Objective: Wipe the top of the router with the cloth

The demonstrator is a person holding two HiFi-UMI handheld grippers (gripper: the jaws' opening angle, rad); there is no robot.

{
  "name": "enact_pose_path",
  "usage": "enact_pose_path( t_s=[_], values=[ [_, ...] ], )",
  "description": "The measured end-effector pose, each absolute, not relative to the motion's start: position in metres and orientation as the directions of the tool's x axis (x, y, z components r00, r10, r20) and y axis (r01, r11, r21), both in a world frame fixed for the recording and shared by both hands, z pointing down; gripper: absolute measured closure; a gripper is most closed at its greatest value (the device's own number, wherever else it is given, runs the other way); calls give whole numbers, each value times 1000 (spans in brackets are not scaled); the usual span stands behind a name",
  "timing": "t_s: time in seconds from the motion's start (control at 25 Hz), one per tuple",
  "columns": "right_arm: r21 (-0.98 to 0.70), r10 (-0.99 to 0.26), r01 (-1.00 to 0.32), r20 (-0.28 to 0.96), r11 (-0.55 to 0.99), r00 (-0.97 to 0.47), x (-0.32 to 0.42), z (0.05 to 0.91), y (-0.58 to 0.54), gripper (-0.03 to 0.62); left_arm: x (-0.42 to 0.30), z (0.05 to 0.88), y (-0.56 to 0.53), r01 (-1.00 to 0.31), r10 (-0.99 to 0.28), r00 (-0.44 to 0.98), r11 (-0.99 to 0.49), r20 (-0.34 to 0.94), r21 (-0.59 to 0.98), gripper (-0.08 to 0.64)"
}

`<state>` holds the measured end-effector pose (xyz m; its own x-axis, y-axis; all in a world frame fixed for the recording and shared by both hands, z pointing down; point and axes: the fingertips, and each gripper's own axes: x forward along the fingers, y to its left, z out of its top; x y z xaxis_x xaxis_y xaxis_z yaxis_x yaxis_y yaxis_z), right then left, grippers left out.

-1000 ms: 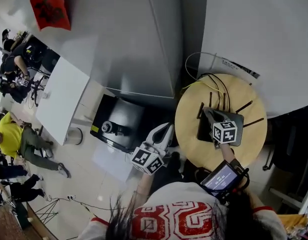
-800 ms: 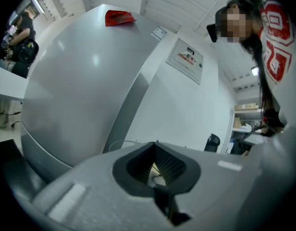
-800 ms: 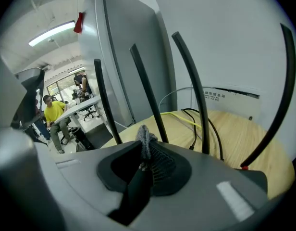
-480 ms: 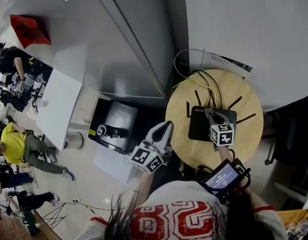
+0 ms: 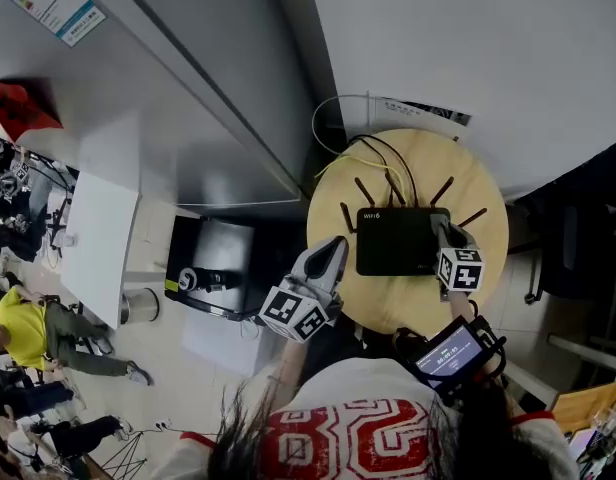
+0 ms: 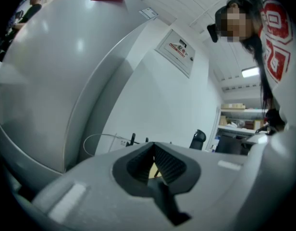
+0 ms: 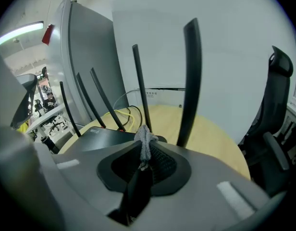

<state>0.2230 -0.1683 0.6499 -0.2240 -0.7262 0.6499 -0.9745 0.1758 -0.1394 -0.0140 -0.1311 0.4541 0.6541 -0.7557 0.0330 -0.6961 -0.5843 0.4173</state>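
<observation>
Router (image 5: 398, 240) sits black and flat in the middle of the round wooden desk (image 5: 408, 308), its antennas (image 7: 191, 81) standing up along the far side.

A second ago the right gripper (image 5: 443, 230) was over the middle of the router's top. Half a second ago it was further right. Now it rests at the right end of the case, and most of the top lies bare to its left. So the stroke has run across the lid from the middle to the right edge.

The right gripper view shows its jaws clenched on a fold of grey cloth (image 7: 144, 141), which pokes up between the pads just near the router's right end. From above, the cloth is hidden under the gripper, so I cannot tell how much of it is pressed on the lid.

The left gripper (image 5: 333, 250) has stayed off the desk's left near edge, clear of the router. Its jaws are closed with nothing between them, and it takes no part in the wipe.

To my eye one pass has reached its end. The left part of the top looks least covered, so the job probably wants a return sweep leftward, keeping the cloth flat and away from the antennas.
</observation>
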Motion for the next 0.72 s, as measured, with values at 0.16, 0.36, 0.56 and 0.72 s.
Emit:
enact_pose_path(
  t_s=[0.16,0.36,0.56,0.72],
  values=[
    [-109,-730,-983,659,147,-182,243,651,-163,549,-10,457,-130,-692,-754,656,-581,38,428,565],
    [-146,-747,-978,633,147,-206,229,642,-165,549,-20,459,-130,-710,-770,636,-563,43,422,565],
    [-222,-719,-921,575,321,-390,135,625,-168,549,-36,458,-128,-731,-794,607,-536,42,423,565],
    [-253,-642,-851,567,460,-516,62,624,-162,549,-46,456,-124,-742,-803,595,-529,40,412,565]
  ],
)
